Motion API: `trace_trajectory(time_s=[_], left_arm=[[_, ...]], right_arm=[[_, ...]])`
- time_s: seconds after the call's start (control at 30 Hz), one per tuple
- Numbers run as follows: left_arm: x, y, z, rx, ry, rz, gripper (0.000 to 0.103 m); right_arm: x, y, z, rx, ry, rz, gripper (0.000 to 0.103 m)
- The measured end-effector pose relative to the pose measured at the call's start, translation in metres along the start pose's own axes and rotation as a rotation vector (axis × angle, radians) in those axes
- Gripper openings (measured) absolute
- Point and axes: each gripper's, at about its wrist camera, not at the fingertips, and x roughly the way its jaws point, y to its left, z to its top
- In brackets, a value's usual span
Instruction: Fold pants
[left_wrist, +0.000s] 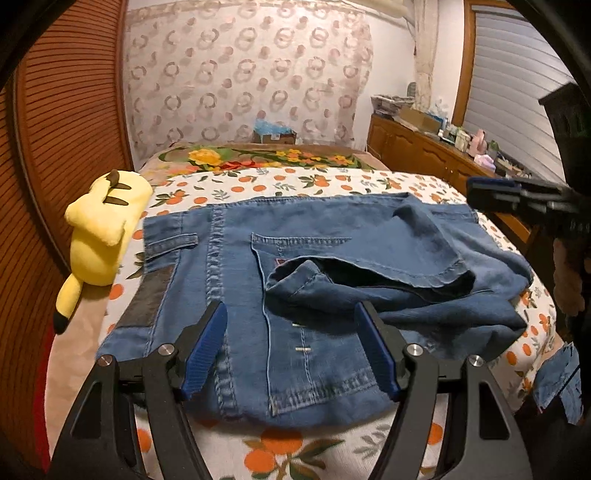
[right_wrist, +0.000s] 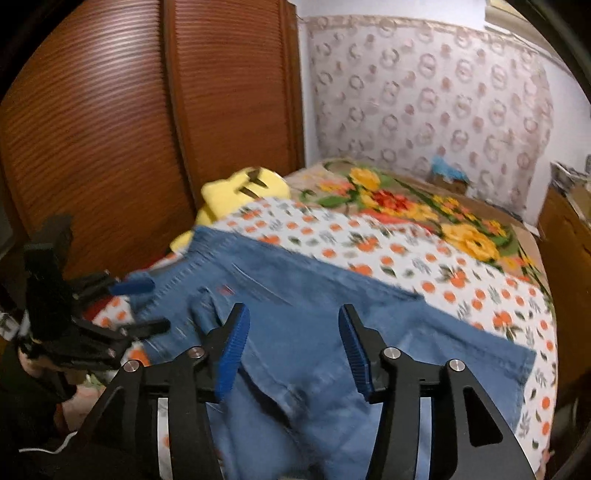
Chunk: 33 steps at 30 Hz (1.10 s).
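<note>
Left view only — pants (left_wrist: 317, 273) with rumpled leg; dresser (left_wrist: 424, 147) beyond

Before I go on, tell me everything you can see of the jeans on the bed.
The jeans are blue denim, lying partly folded on the orange-print bedsheet. A back pocket, belt loop, dark waistband patch and pale seams face up. One leg lies bunched and crumpled across the top, its hem open. A yellow plush toy lies beside the waistband. Neither open gripper holds them.
</note>
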Motion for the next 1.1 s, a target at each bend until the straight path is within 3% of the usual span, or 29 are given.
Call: trace_trajectory(time_s=[0.2,0.43,0.77,0.8,0.9,1.1], left_arm=[[0.026,0.006,0.01,-0.017,0.046,-0.029,0.064],[0.033,0.005,0.02,-0.036,0.032,-0.073,0.063],[0.055,0.003,0.018,-0.004,0.095,-0.06,0.063],[0.057,0.002,0.018,-0.003,0.097,-0.059,0.063],[0.059,0.0,0.018,0.008,0.099,-0.054,0.057],[0.048,-0.007,0.017,0.021,0.053,-0.036,0.021]], right_arm=[[0.02,-0.002,-0.016,0.053,0.075,0.002,0.057],[0.04,-0.002,-0.02,0.075,0.128,-0.013,0.058],[0.053,-0.011,-0.023,0.133,0.178,0.016,0.058],[0.055,-0.014,-0.024,0.135,0.177,0.024,0.051],[0.056,-0.012,-0.02,0.119,0.169,0.068,0.015],[0.031,-0.015,-0.005,0.081,0.057,0.099,0.01]])
